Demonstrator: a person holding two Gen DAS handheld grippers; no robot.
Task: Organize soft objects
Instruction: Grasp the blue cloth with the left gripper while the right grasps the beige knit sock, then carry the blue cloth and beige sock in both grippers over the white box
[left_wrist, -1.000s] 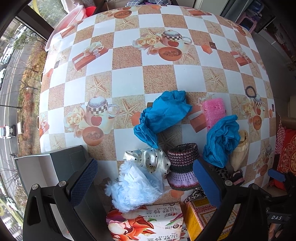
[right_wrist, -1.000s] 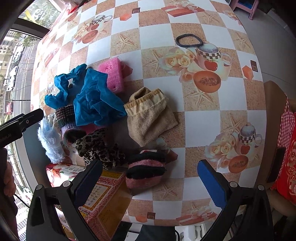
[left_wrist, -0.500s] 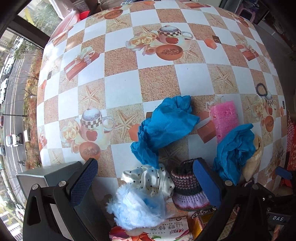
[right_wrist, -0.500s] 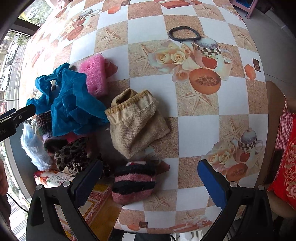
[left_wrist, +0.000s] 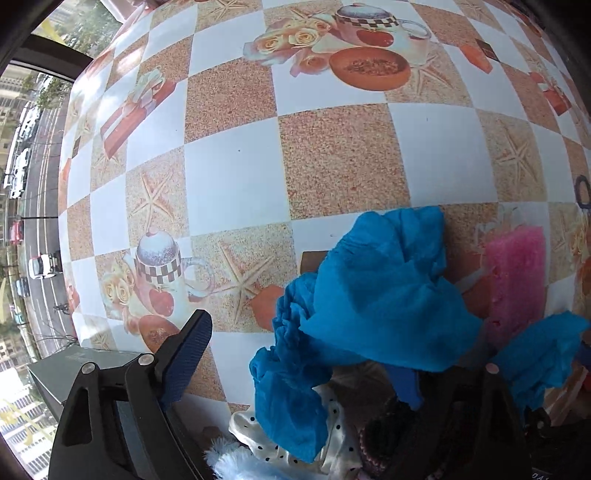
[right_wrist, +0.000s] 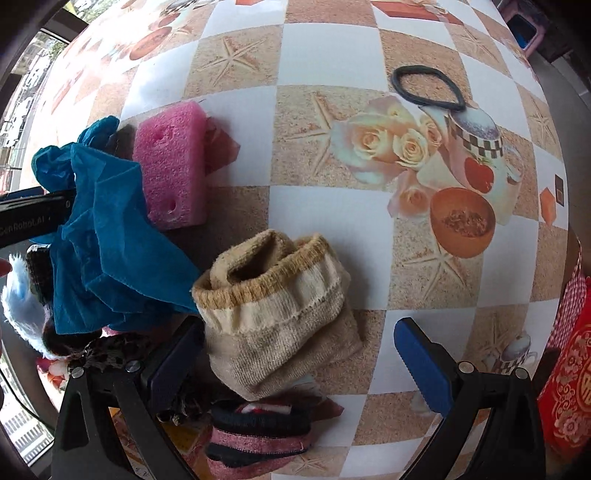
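Note:
A crumpled blue cloth (left_wrist: 369, 306) lies on the checkered tablecloth (left_wrist: 236, 177) between the jaws of my left gripper (left_wrist: 295, 369). Those jaws are closing. The left pad (left_wrist: 184, 358) still stands clear of the cloth, and the right one is mostly hidden behind it. My right gripper (right_wrist: 299, 362) points down, open, astride a beige sock (right_wrist: 280, 325). Its left pad is at the sock's edge and its right pad (right_wrist: 421, 365) is apart from it. A pink sponge (right_wrist: 171, 166) lies beyond, beside another blue cloth (right_wrist: 107, 251).
A second blue cloth (left_wrist: 535, 362), a polka-dot scrunchie (left_wrist: 332, 443) and a pale blue fluffy piece (left_wrist: 229, 465) crowd the near edge. A striped red-and-black sock (right_wrist: 258, 435), a leopard-print piece (right_wrist: 110, 350) and a black hair tie (right_wrist: 428, 88) lie around. A grey box (left_wrist: 74, 369) is at the left.
Both grippers have sunk toward the table. The left one now has the blue cloth between narrower jaws. The right one has come down around the beige sock.

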